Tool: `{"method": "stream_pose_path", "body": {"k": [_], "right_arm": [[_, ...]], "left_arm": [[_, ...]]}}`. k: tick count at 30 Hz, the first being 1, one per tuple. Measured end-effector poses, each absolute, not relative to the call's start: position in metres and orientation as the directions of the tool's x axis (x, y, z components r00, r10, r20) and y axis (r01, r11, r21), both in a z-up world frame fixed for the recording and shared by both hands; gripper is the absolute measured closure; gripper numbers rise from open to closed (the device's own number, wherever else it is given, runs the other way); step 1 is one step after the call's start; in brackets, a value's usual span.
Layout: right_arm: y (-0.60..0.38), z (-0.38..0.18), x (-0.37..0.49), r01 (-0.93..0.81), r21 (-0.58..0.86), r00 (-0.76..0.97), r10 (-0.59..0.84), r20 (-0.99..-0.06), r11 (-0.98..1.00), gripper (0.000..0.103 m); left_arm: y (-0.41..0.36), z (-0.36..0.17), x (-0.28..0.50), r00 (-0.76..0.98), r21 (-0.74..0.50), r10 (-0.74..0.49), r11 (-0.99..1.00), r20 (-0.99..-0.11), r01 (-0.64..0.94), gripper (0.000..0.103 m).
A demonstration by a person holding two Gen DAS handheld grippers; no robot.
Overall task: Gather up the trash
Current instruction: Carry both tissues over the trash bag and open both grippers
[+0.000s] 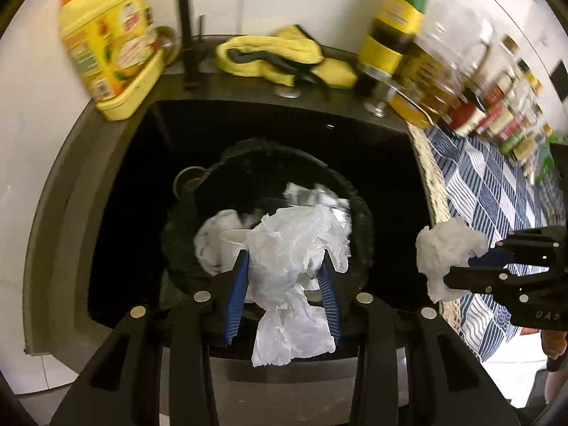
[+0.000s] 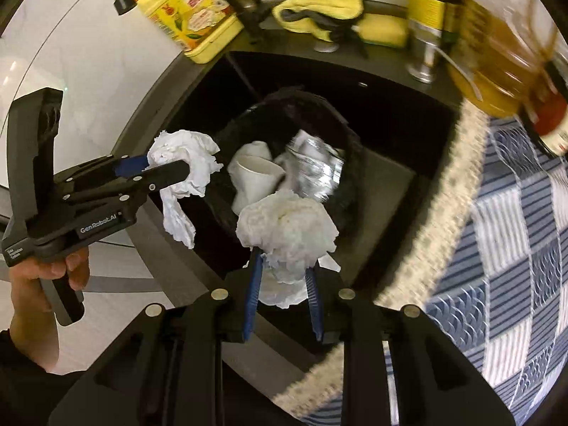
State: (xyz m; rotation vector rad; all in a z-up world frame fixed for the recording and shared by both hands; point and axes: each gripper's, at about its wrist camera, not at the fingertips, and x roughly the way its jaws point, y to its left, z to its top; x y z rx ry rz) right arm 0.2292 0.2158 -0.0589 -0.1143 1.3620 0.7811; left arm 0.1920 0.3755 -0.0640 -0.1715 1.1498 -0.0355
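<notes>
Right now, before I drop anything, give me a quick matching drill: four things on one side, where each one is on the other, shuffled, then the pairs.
Things:
1. long crumpled tissue
2. rounded tissue wad
3. paper cup
4. yellow cloth

Places:
A. inside the black bin that sits in the sink
B. on the ledge behind the sink
C. clamped in the left gripper
D. clamped in the right gripper

Pairs: 1-C, 2-D, 3-A, 4-B
</notes>
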Motion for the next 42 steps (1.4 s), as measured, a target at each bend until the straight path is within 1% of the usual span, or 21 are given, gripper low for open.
{"method": "stream_pose_path", "body": {"k": [10,19,21,31,32,33,34,35,37,39,42], "right_arm": [[0.279,-0.060,0.260,-0.574,0.337,-0.001,0.412,-0.911,0.746,0.077],[0.317,-0.068,0.303,-0.582,0.320,-0.021,0.380,-0.925,0.747,0.077],[0.324,-0.072,0.311,-0.583,0.323,-0.033,0.376,-0.926,0.745,0.076],[0.351,-0.091,0.335,-0.602,0.321,-0.079,0.345,-0.935,0.731,0.076],[0.351,-0.092,0.337,-0.599,0.324,-0.083,0.346,-0.935,0.733,0.071],[0.351,-0.094,0.338,-0.594,0.326,-0.088,0.344,-0.935,0.735,0.066],[0.351,-0.096,0.338,-0.592,0.326,-0.092,0.340,-0.936,0.737,0.063],[0.351,-0.097,0.338,-0.589,0.323,-0.092,0.336,-0.937,0.741,0.057],[0.346,-0.097,0.340,-0.568,0.332,-0.086,0.347,-0.934,0.753,0.055],[0.342,-0.097,0.341,-0.555,0.337,-0.083,0.353,-0.932,0.760,0.055],[0.333,-0.095,0.341,-0.540,0.337,-0.069,0.359,-0.931,0.771,0.055]], "left_arm": [[0.428,-0.069,0.208,0.431,-0.201,-0.145,0.976,-0.890,-0.086,0.066],[0.450,-0.085,0.233,0.431,-0.264,-0.193,0.958,-0.881,-0.111,0.066],[0.451,-0.089,0.237,0.428,-0.255,-0.184,0.960,-0.885,-0.116,0.064],[0.456,-0.109,0.252,0.404,-0.276,-0.199,0.950,-0.893,-0.144,0.064],[0.456,-0.110,0.253,0.397,-0.277,-0.200,0.950,-0.896,-0.146,0.062],[0.455,-0.113,0.255,0.379,-0.270,-0.198,0.952,-0.904,-0.147,0.056],[0.454,-0.115,0.255,0.369,-0.267,-0.199,0.953,-0.908,-0.142,0.055],[0.451,-0.117,0.256,0.356,-0.263,-0.202,0.955,-0.913,-0.134,0.055],[0.449,-0.120,0.256,0.342,-0.253,-0.195,0.958,-0.919,-0.134,0.046],[0.447,-0.120,0.255,0.335,-0.255,-0.200,0.959,-0.921,-0.127,0.046],[0.446,-0.118,0.254,0.334,-0.250,-0.195,0.960,-0.922,-0.129,0.041]]}}
